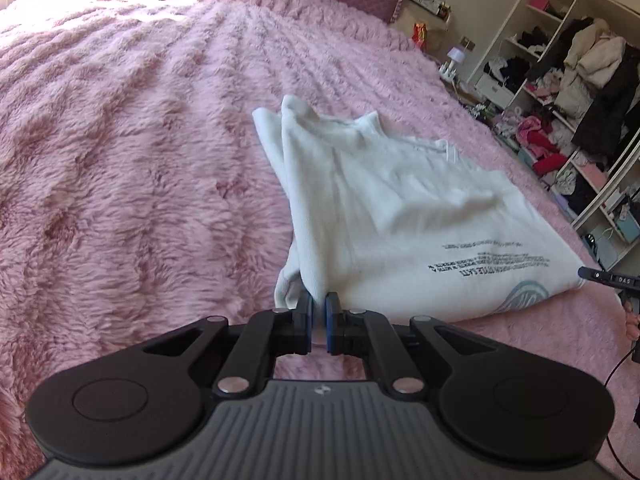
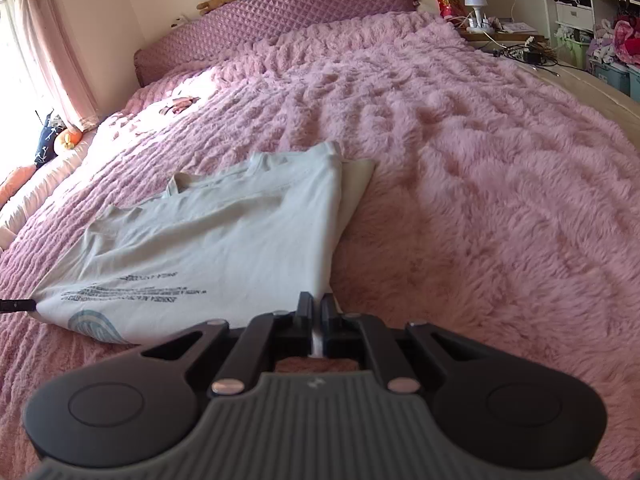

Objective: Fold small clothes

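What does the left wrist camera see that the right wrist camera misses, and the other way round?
Only the left wrist view shows the open wardrobe hung with coats. Only the right wrist view shows the curtain, the teddy bear on the headboard and the whole headboard. Both show the white T-shirt on the pink blanket, with the left tongs and right tongs each pinching a corner.

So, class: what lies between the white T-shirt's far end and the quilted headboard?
Only bare pink fluffy blanket lies between the T-shirt and the headboard, shown best in the right wrist view.
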